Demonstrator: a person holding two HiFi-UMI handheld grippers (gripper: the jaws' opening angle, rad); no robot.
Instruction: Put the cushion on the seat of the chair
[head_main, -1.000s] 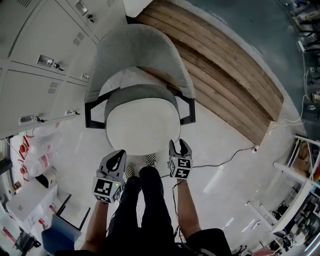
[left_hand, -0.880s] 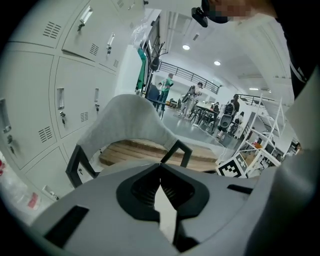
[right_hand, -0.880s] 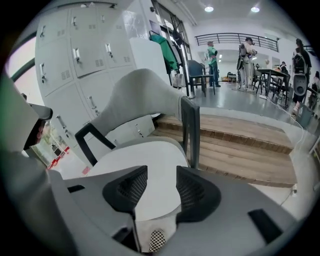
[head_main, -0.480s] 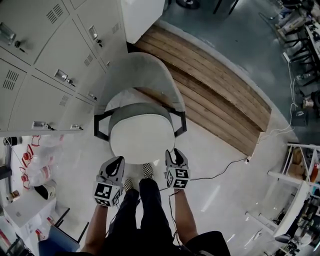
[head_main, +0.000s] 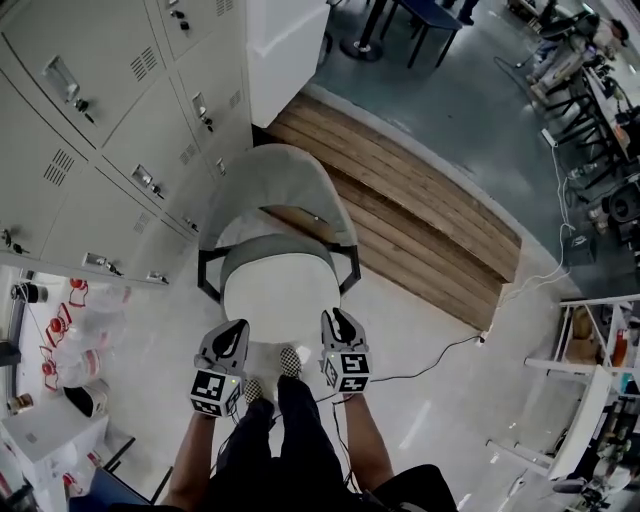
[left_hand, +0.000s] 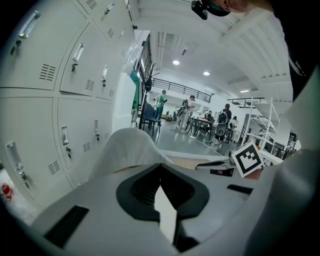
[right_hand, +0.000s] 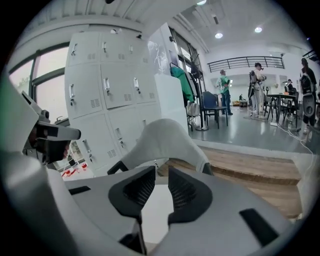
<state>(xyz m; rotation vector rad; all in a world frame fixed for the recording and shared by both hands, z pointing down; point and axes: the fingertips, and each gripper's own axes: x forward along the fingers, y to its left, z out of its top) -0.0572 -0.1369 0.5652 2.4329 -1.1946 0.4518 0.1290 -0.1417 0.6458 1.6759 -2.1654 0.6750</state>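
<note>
**Head view: cushion down on chair seat**

White cushion lies on the seat of the grey chair, just ahead of and below both tools. Left tool clenched, empty. Right tool: jaws part-way apart, just been closing w/ nothing btwn them.

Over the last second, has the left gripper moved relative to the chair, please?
Yes. The left gripper has lifted up, away from the chair: in the head view the chair has shrunk while the gripper keeps its size.
</note>
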